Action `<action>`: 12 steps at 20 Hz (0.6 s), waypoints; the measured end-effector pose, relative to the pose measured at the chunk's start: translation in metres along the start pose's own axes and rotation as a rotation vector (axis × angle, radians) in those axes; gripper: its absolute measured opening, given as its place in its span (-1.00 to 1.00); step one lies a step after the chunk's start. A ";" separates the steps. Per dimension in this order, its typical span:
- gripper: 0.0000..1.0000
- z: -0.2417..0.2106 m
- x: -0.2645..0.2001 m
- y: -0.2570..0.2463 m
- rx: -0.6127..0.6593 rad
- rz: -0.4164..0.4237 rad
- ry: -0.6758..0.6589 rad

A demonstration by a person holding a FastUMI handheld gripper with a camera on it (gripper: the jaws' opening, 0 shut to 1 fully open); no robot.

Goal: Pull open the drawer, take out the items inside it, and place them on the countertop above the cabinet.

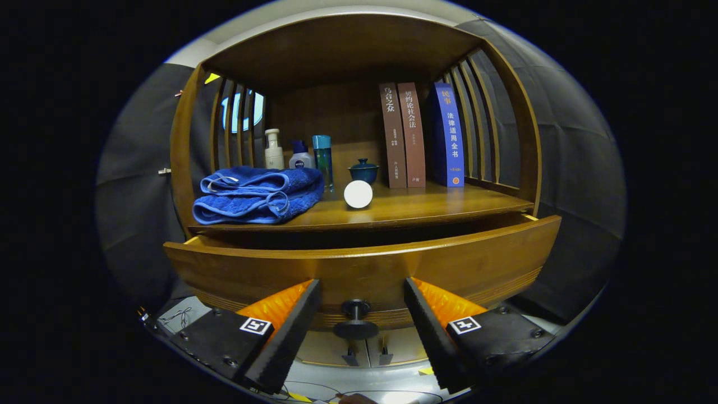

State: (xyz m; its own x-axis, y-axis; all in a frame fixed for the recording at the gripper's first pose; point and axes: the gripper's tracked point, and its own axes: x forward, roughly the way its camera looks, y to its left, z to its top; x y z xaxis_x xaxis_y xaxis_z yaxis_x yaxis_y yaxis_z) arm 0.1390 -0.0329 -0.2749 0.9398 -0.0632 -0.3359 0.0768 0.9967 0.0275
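The tool (357, 336) stands spread, its two fingers wide apart and gripping nothing. Between the fingertips, and clear of both, sits the small dark round knob (355, 318) of the drawer, its stem pointing straight back toward the tool. Behind the knob runs the curved brown wooden drawer front (359, 275), its long axis lying crosswise to the fingers. The drawer is pulled partly out: a dark gap shows above the knob between the front's top edge and the cabinet. What lies inside cannot be seen from this low angle.

Above and beyond the knob is the wooden surface (437, 205) where the items are to go. Up and to the left of the knob lies a folded blue towel (258, 193); directly above the knob rests a white round ball-like object (358, 194). Farther back stand a few small bottles (300, 154), a dark blue lidded cup (363, 170), and upright books (420, 134) up and to the right of the knob.

The coming move likely means rising from the knob and reaching over the front's edge, down into the drawer.
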 end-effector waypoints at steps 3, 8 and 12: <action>0.99 0.003 0.012 0.000 0.004 -0.002 -0.003; 0.99 0.007 0.029 0.000 0.006 -0.003 -0.001; 0.99 0.007 0.036 0.000 0.003 -0.007 0.004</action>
State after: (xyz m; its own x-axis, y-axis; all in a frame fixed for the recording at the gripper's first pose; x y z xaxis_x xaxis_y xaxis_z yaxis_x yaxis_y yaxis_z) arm 0.1756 -0.0358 -0.2802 0.9378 -0.0695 -0.3401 0.0840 0.9961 0.0282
